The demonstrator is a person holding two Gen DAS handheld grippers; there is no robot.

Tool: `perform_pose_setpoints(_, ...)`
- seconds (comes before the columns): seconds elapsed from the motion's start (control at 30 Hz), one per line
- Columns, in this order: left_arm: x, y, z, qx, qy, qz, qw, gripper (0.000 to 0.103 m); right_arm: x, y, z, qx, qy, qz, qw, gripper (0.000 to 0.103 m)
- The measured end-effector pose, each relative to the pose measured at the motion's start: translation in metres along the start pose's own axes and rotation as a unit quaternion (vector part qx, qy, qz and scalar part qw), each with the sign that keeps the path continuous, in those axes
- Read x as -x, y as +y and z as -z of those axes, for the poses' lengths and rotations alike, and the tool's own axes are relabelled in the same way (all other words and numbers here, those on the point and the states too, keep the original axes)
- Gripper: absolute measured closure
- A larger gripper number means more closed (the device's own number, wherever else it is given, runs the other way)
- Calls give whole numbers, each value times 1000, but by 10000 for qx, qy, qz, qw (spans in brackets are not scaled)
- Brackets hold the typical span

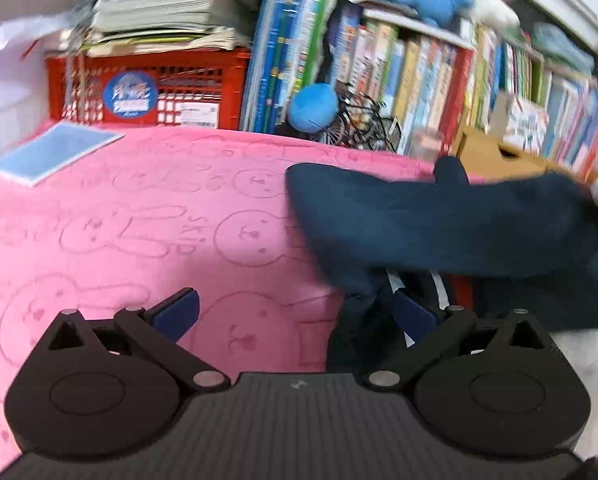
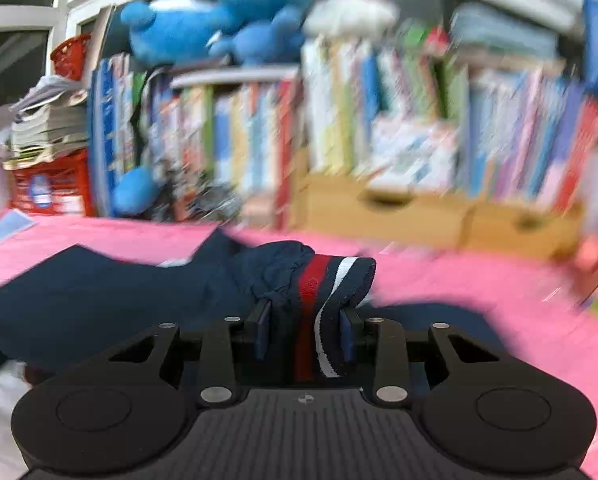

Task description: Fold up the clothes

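A navy garment (image 1: 451, 228) lies bunched on the pink bunny-print blanket (image 1: 139, 216), raised at its right end. My left gripper (image 1: 295, 312) is open at the garment's left edge; its right finger (image 1: 413, 314) touches a hanging navy fold, and pink blanket shows between the fingers. In the right wrist view the same navy garment (image 2: 99, 292) spreads to the left. My right gripper (image 2: 305, 330) is shut on its red, white and navy striped band (image 2: 323, 292), which bulges up between the blue pads.
A red crate (image 1: 147, 92) stacked with papers, a packed bookshelf (image 1: 419, 76), blue plush toys (image 2: 219, 20) and cardboard boxes (image 2: 419, 216) stand behind the blanket. A blue-and-white book (image 1: 55, 152) lies at the blanket's far left. White fabric (image 1: 591, 364) lies at the lower right.
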State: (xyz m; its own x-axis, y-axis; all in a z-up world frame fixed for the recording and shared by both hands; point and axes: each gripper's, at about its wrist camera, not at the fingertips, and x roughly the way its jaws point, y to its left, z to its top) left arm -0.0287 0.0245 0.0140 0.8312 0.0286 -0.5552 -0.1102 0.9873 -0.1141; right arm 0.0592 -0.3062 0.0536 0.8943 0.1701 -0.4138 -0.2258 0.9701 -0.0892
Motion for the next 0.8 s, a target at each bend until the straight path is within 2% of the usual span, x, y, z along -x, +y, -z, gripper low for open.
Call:
perform_pose_setpoints(0.13, -9, -20, -2, -287, 84, -23, 9995, 0, 5, -47, -8, -434, -6, 167, 9989, 68)
perform_pose_setpoints(0.2, -15, -30, -4, -404, 165, -82, 9990, 0, 1, -68, -5, -709, 72, 198, 9973, 67)
perform_pose_setpoints(0.3, -19, -45, -1, -721, 247, 31, 9971, 0, -6, -95, 11, -1196, 268, 185, 9923, 67)
perform_pose_setpoints(0.4, -22, -66, 4, -1406, 165, -224, 9897, 0, -16, -105, 32, -1537, 539, 89, 9866, 66)
perform_pose_setpoints(0.43, -23, -69, 5, -1547, 115, -415, 9870, 0, -18, -105, 38, -1560, 612, 63, 9858, 66)
perform_pose_setpoints(0.5, -25, -72, 6, -1769, 5, -850, 9806, 0, -18, -102, 48, -1456, 707, 52, 9868, 66)
perform_pose_setpoints(0.6, -31, -49, 4, -1589, 46, -1510, 9757, 0, -12, -94, 55, -1088, 692, 53, 9916, 63)
perform_pose_setpoints(0.67, -25, -28, 5, -1143, 191, -1239, 9855, 0, -8, -88, 58, -763, 656, 67, 9949, 61)
perform_pose_setpoints(0.77, -16, -24, 8, -1129, 256, -1170, 9864, 0, -16, -78, 60, -343, 654, 253, 9970, 56)
perform_pose_setpoints(0.8, -12, -23, 9, -1145, 273, -1161, 9862, 0, -20, -75, 62, -189, 651, 358, 9971, 46)
